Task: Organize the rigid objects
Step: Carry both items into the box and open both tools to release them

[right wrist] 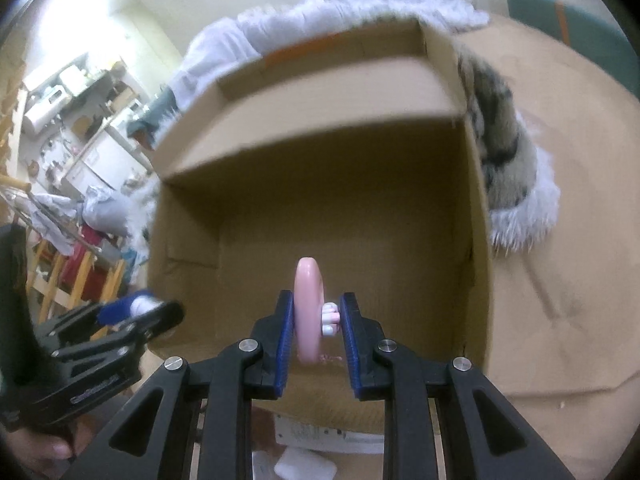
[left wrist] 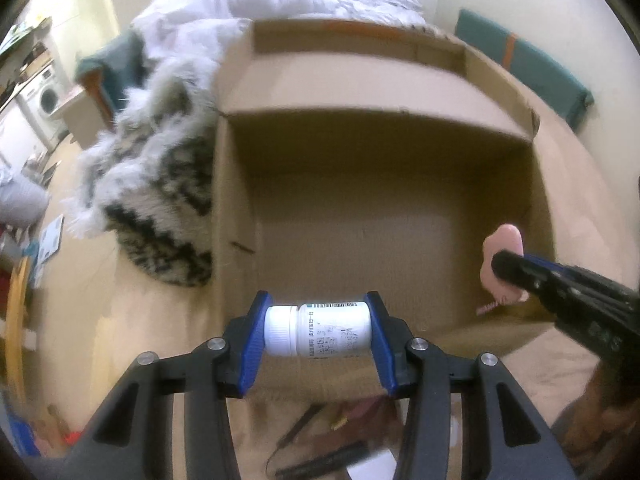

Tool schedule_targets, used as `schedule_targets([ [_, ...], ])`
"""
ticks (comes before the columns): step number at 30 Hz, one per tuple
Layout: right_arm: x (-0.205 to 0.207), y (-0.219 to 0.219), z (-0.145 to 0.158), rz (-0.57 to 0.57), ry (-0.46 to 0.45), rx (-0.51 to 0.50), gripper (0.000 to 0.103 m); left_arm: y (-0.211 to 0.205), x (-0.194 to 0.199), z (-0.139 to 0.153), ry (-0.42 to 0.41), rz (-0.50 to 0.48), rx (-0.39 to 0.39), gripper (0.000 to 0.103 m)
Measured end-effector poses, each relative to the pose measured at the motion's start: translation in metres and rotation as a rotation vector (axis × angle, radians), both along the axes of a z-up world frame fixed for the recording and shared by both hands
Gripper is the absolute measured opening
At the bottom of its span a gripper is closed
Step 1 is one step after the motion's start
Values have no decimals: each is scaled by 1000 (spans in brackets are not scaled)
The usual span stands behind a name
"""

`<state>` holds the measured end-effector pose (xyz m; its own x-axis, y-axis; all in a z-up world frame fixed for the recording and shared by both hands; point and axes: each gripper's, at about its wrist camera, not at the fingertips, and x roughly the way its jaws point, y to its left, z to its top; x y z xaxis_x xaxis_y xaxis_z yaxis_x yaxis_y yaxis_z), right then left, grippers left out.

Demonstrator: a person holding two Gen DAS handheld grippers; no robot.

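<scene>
Gripping a white bottle sideways between its blue pads, the left gripper hung over the near wall of an open cardboard box. The bottle's cap faced the left pad – its printed label faced up. The right gripper was closed on a flat pink toy, held on edge above the same near wall, with a small white-and-pink part pressed against the right pad. Both items were in the air – neither rested on the box floor. The box floor showed bare cardboard. A furry grey-and-white blanket lay against the box's outer side.
</scene>
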<state>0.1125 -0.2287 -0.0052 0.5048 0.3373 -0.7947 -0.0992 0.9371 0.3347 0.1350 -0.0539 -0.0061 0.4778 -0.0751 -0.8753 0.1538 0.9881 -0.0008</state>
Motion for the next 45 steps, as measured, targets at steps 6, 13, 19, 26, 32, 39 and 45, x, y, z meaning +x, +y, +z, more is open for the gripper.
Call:
schedule_targets([
  [6,7,-1,-19,-14,63,-14,25,-10,15,-28,71,4,11,43],
  [13,8,-3,-37,-33,132,-22,25,-16,23,-40,82,-18,40,43],
  [19,11,-3,-43,-35,155,-40,25,-27,24,-43,81,-48,85,43],
  [26,12,-8,-39,-57,150,-26,25,-30,34,-45,96,-13,69,43],
  [32,12,-12,-32,-71,137,9,25,-29,30,-47,97,-4,90,44],
  [39,7,-29,-12,-85,79,128,75,-25,18,-35,104,18,56,73],
  [45,2,-34,4,-87,35,170,86,-21,8,-26,103,24,54,73],
])
